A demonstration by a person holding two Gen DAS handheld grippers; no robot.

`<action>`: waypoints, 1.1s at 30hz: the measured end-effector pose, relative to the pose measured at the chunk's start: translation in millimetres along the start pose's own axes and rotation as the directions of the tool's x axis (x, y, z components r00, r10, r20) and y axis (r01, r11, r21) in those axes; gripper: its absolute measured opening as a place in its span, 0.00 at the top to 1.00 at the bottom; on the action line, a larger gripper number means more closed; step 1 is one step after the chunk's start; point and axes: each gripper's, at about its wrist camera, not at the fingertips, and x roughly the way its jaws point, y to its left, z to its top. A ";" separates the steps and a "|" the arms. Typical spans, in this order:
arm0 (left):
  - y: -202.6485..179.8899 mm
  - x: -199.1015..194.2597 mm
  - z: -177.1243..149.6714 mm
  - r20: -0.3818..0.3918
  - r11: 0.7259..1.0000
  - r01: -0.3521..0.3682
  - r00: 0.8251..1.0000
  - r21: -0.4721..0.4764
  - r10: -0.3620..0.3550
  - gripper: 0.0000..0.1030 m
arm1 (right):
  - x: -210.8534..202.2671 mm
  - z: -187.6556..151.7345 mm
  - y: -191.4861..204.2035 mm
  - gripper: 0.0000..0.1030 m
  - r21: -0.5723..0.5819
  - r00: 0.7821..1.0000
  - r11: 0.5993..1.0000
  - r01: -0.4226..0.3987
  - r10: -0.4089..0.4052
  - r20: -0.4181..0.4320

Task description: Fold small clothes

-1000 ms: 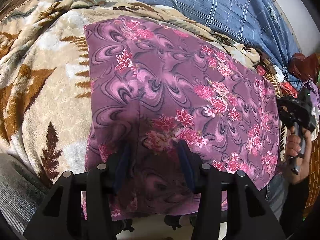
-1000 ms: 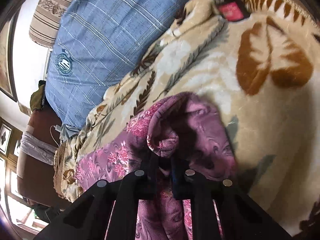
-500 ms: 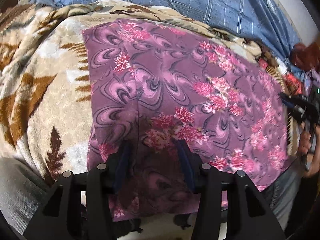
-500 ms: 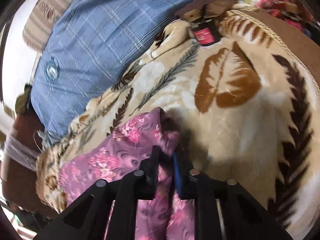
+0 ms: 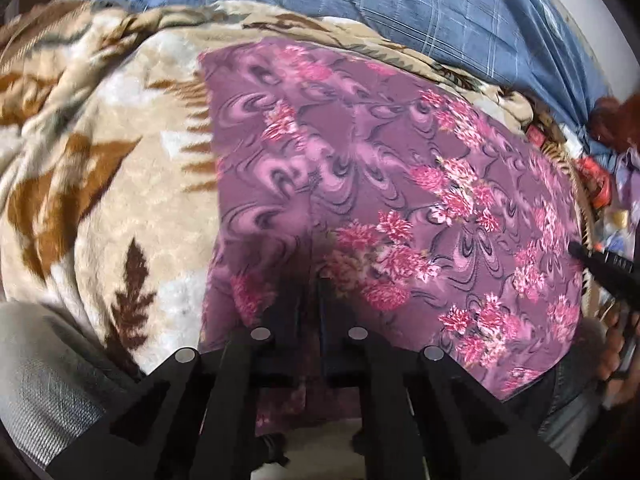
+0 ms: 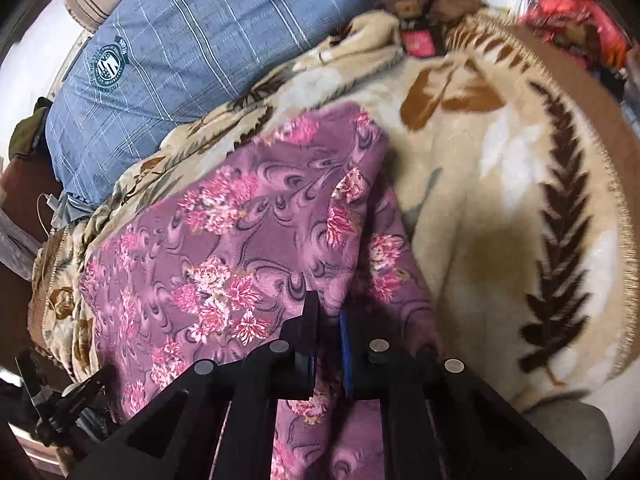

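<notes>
A purple garment with pink flowers (image 5: 380,184) lies spread over a beige leaf-pattern blanket (image 5: 120,184). My left gripper (image 5: 309,280) is shut on the garment's near edge, close to its left side. My right gripper (image 6: 326,312) is shut on the garment (image 6: 240,248) at its right edge, where the cloth is bunched and folded over. The right gripper also shows at the right edge of the left wrist view (image 5: 600,264). The left gripper shows at the lower left of the right wrist view (image 6: 76,396).
A blue checked pillow (image 5: 400,8) lies at the back, behind the blanket; it also shows in the right wrist view (image 6: 180,40). A heap of red and mixed clothes (image 6: 568,20) lies at the far right. The blanket's fringed edge (image 6: 624,220) runs down the right side.
My left gripper has closed from open onto the garment's near edge. My right gripper has pulled its bunched corner outward, so the garment now lies flatter and wider.
</notes>
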 end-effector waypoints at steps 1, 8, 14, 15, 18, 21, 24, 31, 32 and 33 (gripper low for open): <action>5.4 2.2 -0.2 -0.009 1.000 0.012 1.000 -0.016 -0.012 0.92 | 6.8 -1.9 -0.2 0.92 -0.007 1.000 1.000 0.019 -0.019 -0.005; 28.3 -15.0 1.9 0.002 0.984 0.117 0.993 -0.132 -0.118 0.71 | -16.9 -6.5 13.2 0.73 -0.061 0.997 0.998 0.015 -0.011 0.074; 52.9 -36.4 -16.8 0.030 0.969 0.091 0.996 -0.231 -0.087 0.51 | -60.0 -14.4 72.3 0.46 -0.148 0.960 0.960 -0.238 0.255 0.113; 56.0 -32.0 -18.3 0.010 0.965 0.078 0.997 -0.250 -0.078 0.51 | -61.0 -13.5 87.4 0.45 -0.165 0.949 0.946 -0.280 0.299 0.102; 64.4 -21.3 -23.4 -0.009 0.955 0.085 0.996 -0.283 -0.091 0.51 | -56.4 -15.4 134.2 0.43 -0.216 0.919 0.901 -0.377 0.393 0.034; 61.0 -12.8 -24.9 -0.035 0.960 0.097 0.993 -0.262 -0.109 0.51 | -37.6 -21.2 178.3 0.43 -0.267 0.909 0.872 -0.410 0.416 -0.034; 57.6 -3.9 -29.9 -0.024 0.964 0.131 0.990 -0.232 -0.140 0.49 | -8.8 -24.2 215.5 0.43 -0.294 0.912 0.864 -0.409 0.400 -0.094; 55.5 -5.9 -30.1 0.021 0.968 0.141 0.990 -0.208 -0.140 0.81 | 49.4 -28.1 285.2 0.43 -0.323 0.882 0.830 -0.455 0.372 -0.289; 51.7 -3.2 -30.0 0.006 0.967 0.161 0.987 -0.199 -0.163 0.91 | 55.7 -29.3 294.9 0.43 -0.337 0.878 0.824 -0.456 0.356 -0.319; 51.0 -3.3 -30.0 0.010 0.965 0.171 0.985 -0.200 -0.172 0.92 | 62.6 -29.4 305.3 0.43 -0.357 0.875 0.815 -0.457 0.340 -0.344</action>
